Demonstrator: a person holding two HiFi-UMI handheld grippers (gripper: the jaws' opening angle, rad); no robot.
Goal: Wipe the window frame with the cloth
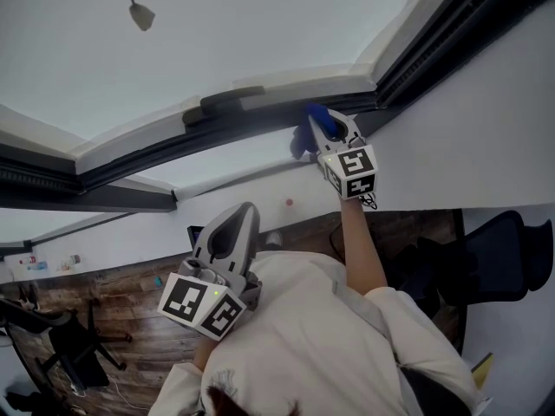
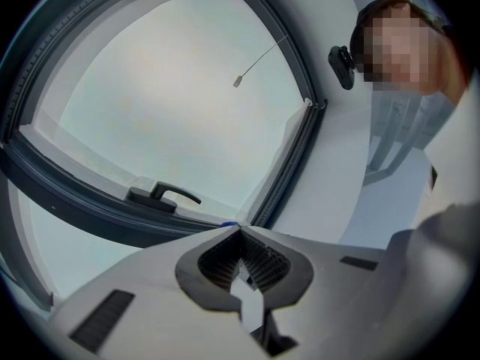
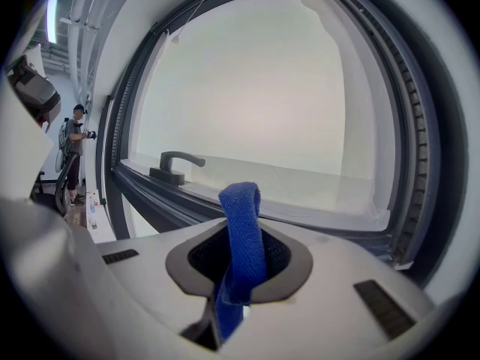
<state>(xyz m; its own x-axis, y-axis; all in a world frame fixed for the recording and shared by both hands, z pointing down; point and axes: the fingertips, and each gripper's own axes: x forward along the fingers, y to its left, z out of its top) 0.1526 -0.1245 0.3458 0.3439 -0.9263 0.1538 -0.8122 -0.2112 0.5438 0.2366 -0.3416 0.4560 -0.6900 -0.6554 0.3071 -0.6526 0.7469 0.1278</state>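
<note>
A blue cloth (image 1: 305,133) is pinched in my right gripper (image 1: 326,126), which is shut on it and holds it up against the dark window frame (image 1: 165,150), just right of the window handle (image 1: 227,100). In the right gripper view the cloth (image 3: 241,235) sticks up in a fold between the jaws, in front of the frame's lower rail (image 3: 161,201) and the handle (image 3: 177,163). My left gripper (image 1: 245,211) hangs lower, away from the frame, shut with nothing in it. Its closed jaws (image 2: 240,232) point toward the frame (image 2: 82,208) and handle (image 2: 161,196).
A blind-cord weight (image 1: 141,14) hangs before the glass. White wall (image 1: 468,146) lies below the window. Dark office chairs (image 1: 507,258) (image 1: 74,354) stand on the wooden floor. A distant person (image 3: 75,152) stands along the wall at the left.
</note>
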